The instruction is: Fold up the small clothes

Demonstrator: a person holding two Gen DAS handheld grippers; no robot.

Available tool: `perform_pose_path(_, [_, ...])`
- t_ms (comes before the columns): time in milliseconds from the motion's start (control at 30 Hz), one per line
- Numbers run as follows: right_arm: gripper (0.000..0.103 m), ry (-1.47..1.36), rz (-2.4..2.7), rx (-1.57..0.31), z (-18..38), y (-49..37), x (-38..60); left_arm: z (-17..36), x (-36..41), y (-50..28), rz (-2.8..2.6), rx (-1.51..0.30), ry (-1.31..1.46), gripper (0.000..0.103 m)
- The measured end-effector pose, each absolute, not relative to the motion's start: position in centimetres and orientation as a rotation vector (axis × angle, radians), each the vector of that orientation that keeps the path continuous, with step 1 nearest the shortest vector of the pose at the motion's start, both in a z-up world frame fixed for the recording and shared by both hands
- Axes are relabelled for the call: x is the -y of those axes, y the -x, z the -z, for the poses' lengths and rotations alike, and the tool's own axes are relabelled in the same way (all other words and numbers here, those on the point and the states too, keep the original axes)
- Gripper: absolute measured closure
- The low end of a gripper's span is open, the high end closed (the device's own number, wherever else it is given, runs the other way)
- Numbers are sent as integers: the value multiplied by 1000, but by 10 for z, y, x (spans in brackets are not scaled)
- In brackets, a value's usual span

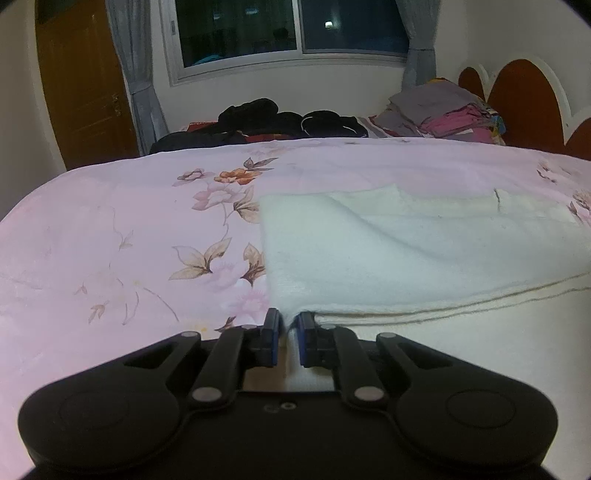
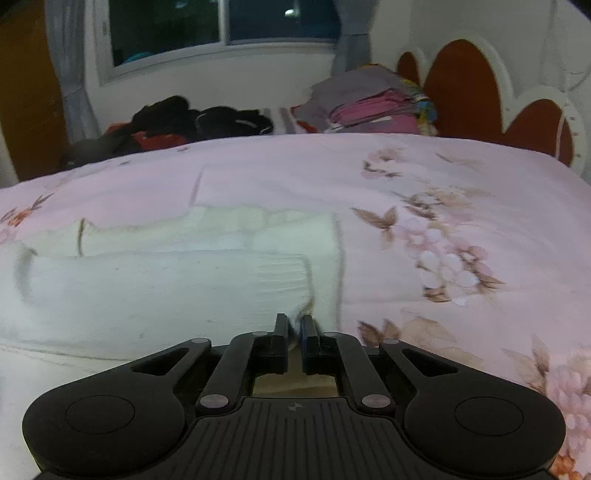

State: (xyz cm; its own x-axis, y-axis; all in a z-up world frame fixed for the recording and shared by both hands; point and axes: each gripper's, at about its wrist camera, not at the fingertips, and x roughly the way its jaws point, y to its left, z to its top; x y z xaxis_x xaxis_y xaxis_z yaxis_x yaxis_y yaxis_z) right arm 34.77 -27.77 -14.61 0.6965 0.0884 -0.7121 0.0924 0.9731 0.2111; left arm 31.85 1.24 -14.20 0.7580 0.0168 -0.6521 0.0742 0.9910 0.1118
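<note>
On pink bedspread [image 1: 110,240] — white garment [image 1: 388,251]

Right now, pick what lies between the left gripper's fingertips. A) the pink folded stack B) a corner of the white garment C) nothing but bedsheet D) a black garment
B: in the left wrist view the left gripper has its jaws closed on the near left corner of the white garment, which lies on the floral bedsheet.

I worked over a bed [image 1: 110,240] spread with a pink floral cover. Beyond it stood a white wall with a dark sliding window [image 1: 291,29], grey curtains [image 1: 136,62] at both sides, a brown wooden door [image 1: 81,85] left, and a scalloped red-brown headboard [image 2: 465,85] right.
</note>
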Motion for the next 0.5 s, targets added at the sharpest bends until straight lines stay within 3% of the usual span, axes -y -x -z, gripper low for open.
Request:
perform_pose_path(167, [98, -297, -12, -761, 134, -341, 290, 136, -16, -313, 57, -733, -120, 93])
perform_pose_path(433, [97, -335, -38, -765, 132, -359, 287, 109, -18, -315, 91, -704, -44, 80])
perform_pose_path(467, [96, -340, -41, -771, 133, -363, 286, 108, -18, -320, 92, -713, -29, 80])
perform_pose_path(500, [87, -351, -43, -776, 135, -367, 286, 108, -19, -326, 93, -720, -12, 78])
